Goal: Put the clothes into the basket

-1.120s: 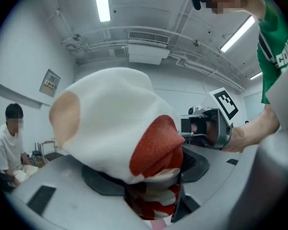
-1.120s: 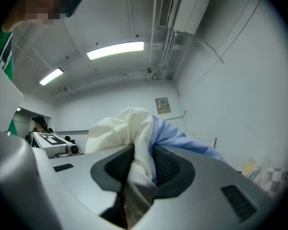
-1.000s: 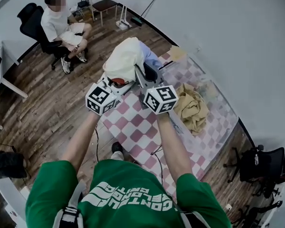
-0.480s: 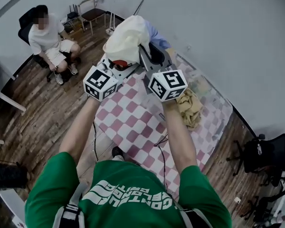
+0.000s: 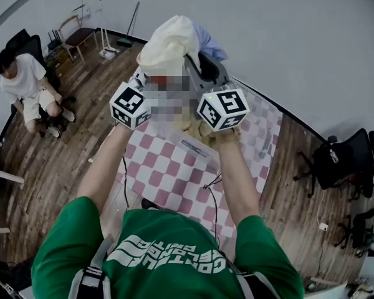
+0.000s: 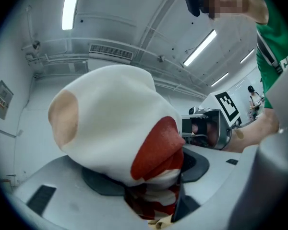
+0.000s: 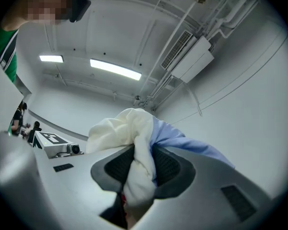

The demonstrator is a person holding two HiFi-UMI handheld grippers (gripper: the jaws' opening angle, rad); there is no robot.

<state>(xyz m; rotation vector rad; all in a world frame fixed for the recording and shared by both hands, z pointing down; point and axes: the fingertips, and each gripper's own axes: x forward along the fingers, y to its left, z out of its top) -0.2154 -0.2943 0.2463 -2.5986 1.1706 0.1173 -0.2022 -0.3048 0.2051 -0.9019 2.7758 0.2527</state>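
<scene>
High above the checkered table (image 5: 168,173), the left gripper (image 6: 153,176) pinches a cream garment (image 6: 110,123) with a red patch. The right gripper (image 7: 140,176) clamps the cream garment too, plus what seems a blue shirt (image 7: 192,145).

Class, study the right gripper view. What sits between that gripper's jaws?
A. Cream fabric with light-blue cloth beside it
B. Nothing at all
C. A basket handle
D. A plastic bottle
A: the right gripper has its jaws closed on a cream garment, with a light-blue cloth bunched against it.
</scene>
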